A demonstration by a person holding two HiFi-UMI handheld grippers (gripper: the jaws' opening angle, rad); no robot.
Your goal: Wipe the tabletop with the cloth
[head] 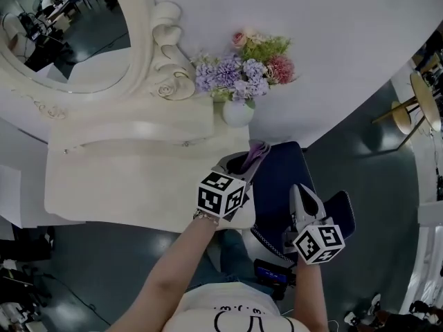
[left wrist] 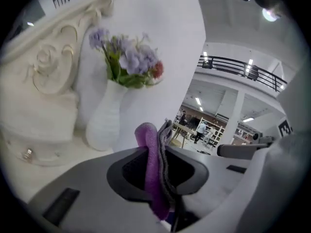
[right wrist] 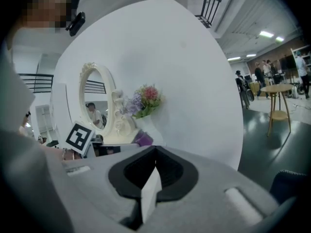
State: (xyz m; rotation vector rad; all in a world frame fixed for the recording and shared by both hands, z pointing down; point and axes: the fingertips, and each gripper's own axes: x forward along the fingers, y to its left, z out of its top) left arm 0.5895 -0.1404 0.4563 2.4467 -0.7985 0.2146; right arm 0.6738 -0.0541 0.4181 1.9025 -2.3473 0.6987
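1. Our left gripper (head: 241, 163) clamps the purple cloth (left wrist: 151, 171), whose fold pokes out past the tips.
2. The tabletop (head: 118, 182) spreads leftward from the cloth, with the vase (head: 237, 112) just beyond.
3. Our right gripper (head: 303, 200), jaws pressed together on nothing, hangs farther off, beside the table.

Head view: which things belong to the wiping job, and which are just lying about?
Job: cloth, clamped in the left tool; tabletop.
Lying about: vase of flowers, mirror, blue seat, right tool (shut, empty).
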